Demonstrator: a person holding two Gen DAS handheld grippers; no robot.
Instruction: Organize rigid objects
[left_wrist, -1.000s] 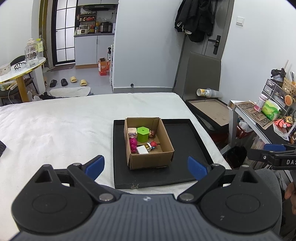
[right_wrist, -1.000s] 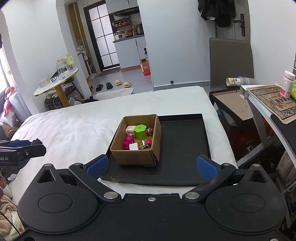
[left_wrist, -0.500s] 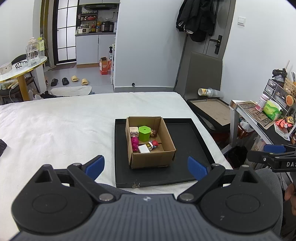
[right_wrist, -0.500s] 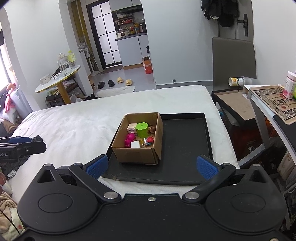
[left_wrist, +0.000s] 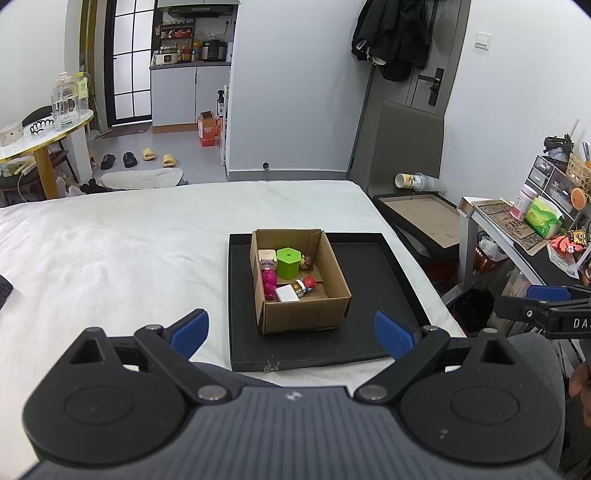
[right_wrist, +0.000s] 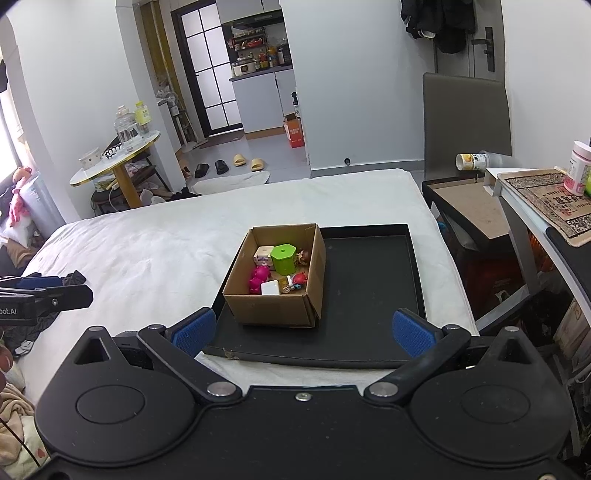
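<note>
Watching: I'm seeing both grippers hovering short of the black tray (left_wrist: 369, 332), nothing in hand.
Left gripper (left_wrist: 291, 330): jaws are standing wide apart, blue pads (left_wrist: 190, 328) bare, holding nothing, sitting over the near edge of the bed (left_wrist: 110, 251).
Right gripper (right_wrist: 301, 332): same, spread wide and gripping nothing; it's also showing at the right edge of the left view, well apart from the tray.
Cardboard box (left_wrist: 301, 317): sitting open on the left part of the tray, one corner turned slightly toward me in the right view (right_wrist: 273, 314).
Tray: lying flat on the white bed, right half bare (right_wrist: 369, 280).
Green container (left_wrist: 289, 262): standing upright at the back of the box, lid on (right_wrist: 283, 258).
Pale cube (left_wrist: 267, 256): just left of the green container, against the box's left wall.
Pink toy (left_wrist: 269, 282): lying in front of the cube, along the left wall (right_wrist: 258, 277).
White block (left_wrist: 287, 294): resting at the front of the box, beside the pink toy (right_wrist: 270, 288).
Red figure (left_wrist: 308, 283): lying right of the white block, details too small for me to tell.
Brown-headed figure (left_wrist: 306, 261): tucked just right of the green container.
Person: I'm only catching a bit of a hand (left_wrist: 580, 380) at the far right edge.
</note>
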